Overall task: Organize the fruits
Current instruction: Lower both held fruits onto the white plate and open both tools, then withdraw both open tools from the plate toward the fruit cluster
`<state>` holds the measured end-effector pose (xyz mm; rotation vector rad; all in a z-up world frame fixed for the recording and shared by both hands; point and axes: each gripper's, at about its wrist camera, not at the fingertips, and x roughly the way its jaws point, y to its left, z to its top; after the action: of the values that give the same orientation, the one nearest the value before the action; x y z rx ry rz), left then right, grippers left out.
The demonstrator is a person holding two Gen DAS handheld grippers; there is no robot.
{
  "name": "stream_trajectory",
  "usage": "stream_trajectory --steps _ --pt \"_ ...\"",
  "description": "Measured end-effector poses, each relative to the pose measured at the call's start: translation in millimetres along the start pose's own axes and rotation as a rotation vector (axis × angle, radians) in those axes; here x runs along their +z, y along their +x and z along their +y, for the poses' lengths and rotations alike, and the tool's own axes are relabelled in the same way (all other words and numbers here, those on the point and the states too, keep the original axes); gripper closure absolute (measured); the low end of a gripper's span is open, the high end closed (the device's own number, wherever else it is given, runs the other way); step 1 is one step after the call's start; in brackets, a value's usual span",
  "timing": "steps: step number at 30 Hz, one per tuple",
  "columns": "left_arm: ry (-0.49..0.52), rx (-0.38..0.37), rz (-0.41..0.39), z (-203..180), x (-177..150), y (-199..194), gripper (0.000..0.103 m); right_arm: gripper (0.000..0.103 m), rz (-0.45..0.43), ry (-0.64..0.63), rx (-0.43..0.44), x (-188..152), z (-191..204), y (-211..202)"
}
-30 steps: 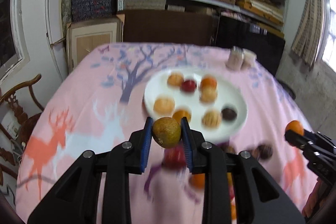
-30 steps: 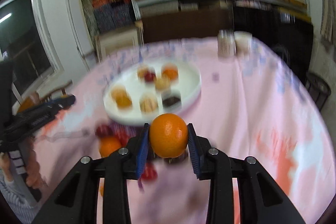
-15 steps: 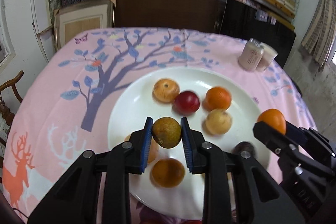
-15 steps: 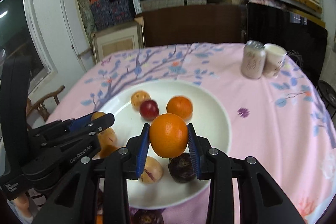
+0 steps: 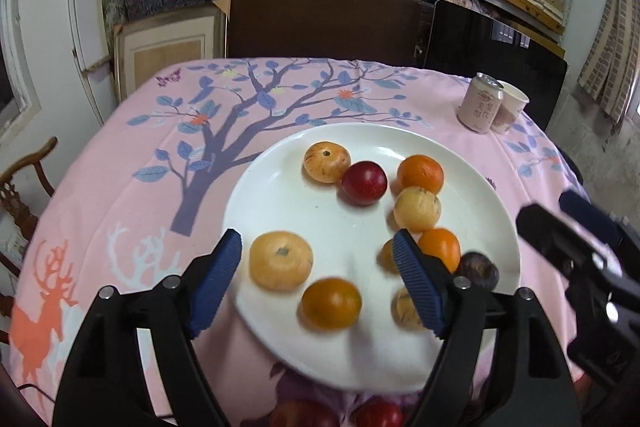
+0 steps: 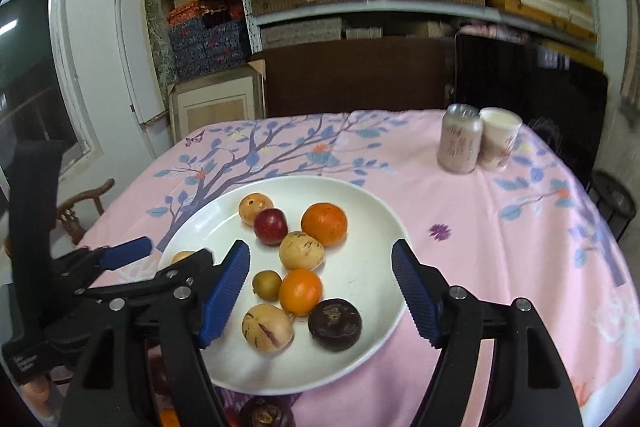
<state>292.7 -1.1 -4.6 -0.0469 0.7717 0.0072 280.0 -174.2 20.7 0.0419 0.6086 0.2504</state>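
Note:
A white plate (image 5: 288, 163) (image 6: 372, 211) sits on the pink tablecloth and holds several fruits. My left gripper (image 5: 318, 279) is open and empty above the plate's near side; it also shows in the right wrist view (image 6: 168, 259). The small greenish-brown fruit (image 6: 267, 284) lies on the plate, partly hidden behind my right finger in the left wrist view (image 5: 387, 255). My right gripper (image 6: 320, 291) is open and empty over the plate; it also shows at the right in the left wrist view (image 5: 560, 223). The orange (image 6: 301, 291) (image 5: 439, 247) lies on the plate next to the greenish fruit.
A drink can (image 5: 480, 105) (image 6: 459, 139) and a paper cup (image 5: 510, 107) (image 6: 498, 138) stand at the table's far right. More fruits lie on the cloth at the plate's near edge (image 5: 378, 413) (image 6: 266, 413). A wooden chair (image 5: 22, 179) stands at the left.
Both grippers have opened over the plate. The greenish-brown fruit has left my left gripper and the orange has left my right gripper; both now lie on the plate.

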Motion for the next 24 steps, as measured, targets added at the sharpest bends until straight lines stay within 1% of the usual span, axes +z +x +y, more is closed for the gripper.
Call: stream_trajectory --steps 2,4,6,8,11,12,15,18,21,24 --pt "0.004 0.008 -0.013 1 -10 -14 0.026 0.027 -0.021 -0.030 -0.011 -4 6 -11" --pt "-0.004 0.009 -0.026 3 -25 -30 0.022 0.019 -0.052 -0.053 -0.037 -13 11 -27" --pt "-0.008 0.006 -0.033 6 -39 -43 0.022 0.015 -0.080 -0.071 -0.063 -23 10 -41" --pt "-0.020 -0.005 -0.043 12 -55 -58 0.022 0.013 -0.101 -0.074 -0.089 -35 7 -56" --pt "-0.052 -0.027 -0.038 25 -87 -77 0.021 0.011 -0.113 0.020 -0.069 -62 -12 -84" --pt "-0.055 -0.030 -0.033 29 -98 -81 0.021 0.009 -0.114 0.050 -0.064 -70 -17 -90" --pt "-0.040 -0.034 0.004 32 -126 -89 0.021 0.007 -0.109 0.123 -0.055 -89 -33 -104" --pt "0.001 -0.034 0.007 24 -136 -92 0.020 0.005 -0.120 0.180 -0.031 -92 -44 -110" --pt "0.042 -0.021 0.013 14 -138 -90 0.017 0.005 -0.101 0.196 -0.032 -94 -47 -105" --pt "0.037 -0.037 0.023 15 -138 -87 0.016 0.005 -0.085 0.201 -0.028 -94 -47 -101"
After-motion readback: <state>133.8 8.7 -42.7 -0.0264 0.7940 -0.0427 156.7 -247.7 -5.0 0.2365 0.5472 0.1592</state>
